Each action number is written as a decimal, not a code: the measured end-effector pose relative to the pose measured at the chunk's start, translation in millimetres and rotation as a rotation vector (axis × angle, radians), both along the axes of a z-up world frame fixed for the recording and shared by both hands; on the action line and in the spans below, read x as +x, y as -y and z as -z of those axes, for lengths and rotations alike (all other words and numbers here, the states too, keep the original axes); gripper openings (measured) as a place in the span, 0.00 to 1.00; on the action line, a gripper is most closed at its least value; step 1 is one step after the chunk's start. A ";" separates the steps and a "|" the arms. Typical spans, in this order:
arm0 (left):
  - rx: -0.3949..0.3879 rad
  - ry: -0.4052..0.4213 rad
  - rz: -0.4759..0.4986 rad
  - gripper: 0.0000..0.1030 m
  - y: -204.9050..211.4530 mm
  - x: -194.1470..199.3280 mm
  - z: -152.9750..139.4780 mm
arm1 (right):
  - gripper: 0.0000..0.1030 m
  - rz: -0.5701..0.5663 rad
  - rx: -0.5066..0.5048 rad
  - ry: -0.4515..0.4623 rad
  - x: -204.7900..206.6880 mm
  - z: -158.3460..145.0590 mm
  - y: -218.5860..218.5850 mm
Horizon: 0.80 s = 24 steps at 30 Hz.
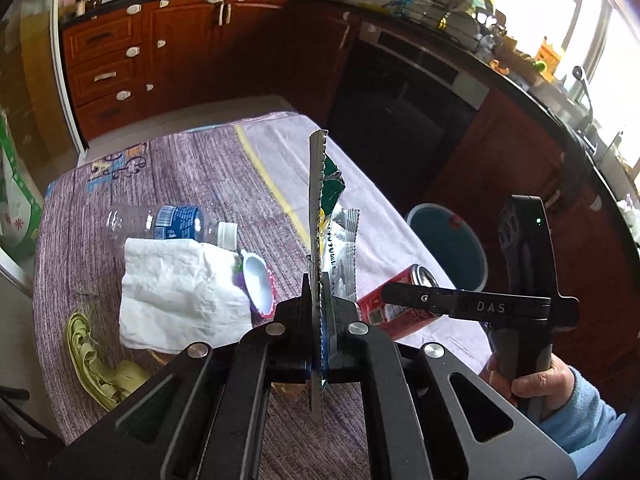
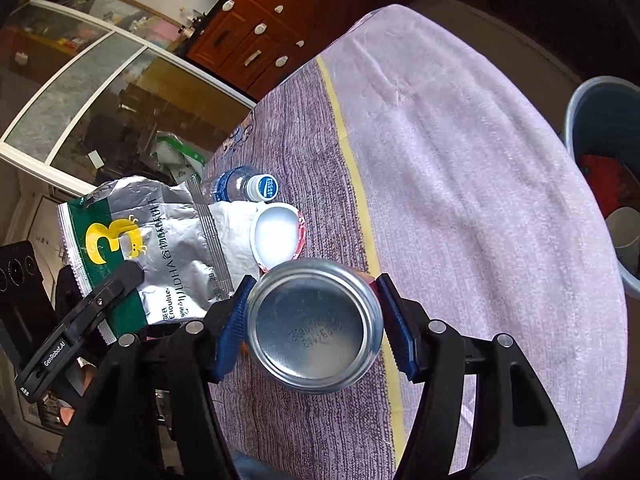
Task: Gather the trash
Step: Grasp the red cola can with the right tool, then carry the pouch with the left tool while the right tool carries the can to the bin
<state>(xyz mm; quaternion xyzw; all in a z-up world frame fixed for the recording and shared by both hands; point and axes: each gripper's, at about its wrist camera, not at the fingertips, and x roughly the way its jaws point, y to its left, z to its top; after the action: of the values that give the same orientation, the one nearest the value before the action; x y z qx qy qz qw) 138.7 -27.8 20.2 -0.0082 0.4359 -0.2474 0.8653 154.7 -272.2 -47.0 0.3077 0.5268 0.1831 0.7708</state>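
Observation:
My left gripper (image 1: pixel 319 304) is shut on a silver and green foil sachet (image 1: pixel 316 208), which stands edge-on above the table; the right wrist view shows the sachet's (image 2: pixel 160 256) printed face. My right gripper (image 2: pixel 314 320) has its blue pads against both sides of a red drink can (image 2: pixel 312 324), whose bottom faces the camera. In the left wrist view the can (image 1: pixel 380 312) is tilted near the table's right edge. A clear plastic bottle (image 1: pixel 160 224), a crumpled white tissue (image 1: pixel 180 292) and a small white cup with a red rim (image 1: pixel 260 284) lie on the purple cloth.
A blue bin (image 2: pixel 600 152) stands on the floor beyond the table's right edge, with red and white items inside. Green leaf strips (image 1: pixel 92 360) lie at the table's near left. A hand in a light blue sleeve (image 1: pixel 536 384) holds the right gripper. Kitchen cabinets (image 1: pixel 160 56) stand behind.

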 end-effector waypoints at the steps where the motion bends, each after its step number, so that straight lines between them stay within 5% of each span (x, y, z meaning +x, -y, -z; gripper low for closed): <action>1: 0.004 0.000 0.003 0.03 4.1 1.0 0.2 | 0.55 0.009 0.001 -0.005 -0.1 2.8 5.0; 14: 0.050 -0.012 0.090 0.03 53.9 9.9 -2.0 | 0.53 0.125 0.048 0.066 -8.2 -16.9 68.1; 24: 0.070 0.014 0.319 0.03 190.7 22.7 -3.1 | 0.53 0.402 -0.068 0.145 -34.0 -47.0 201.6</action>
<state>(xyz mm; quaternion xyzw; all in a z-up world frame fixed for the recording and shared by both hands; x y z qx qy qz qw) 161.4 -218.5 23.2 0.0928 0.4340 -0.3663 0.8179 120.7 -473.8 0.0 0.3667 0.4039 0.0295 0.8376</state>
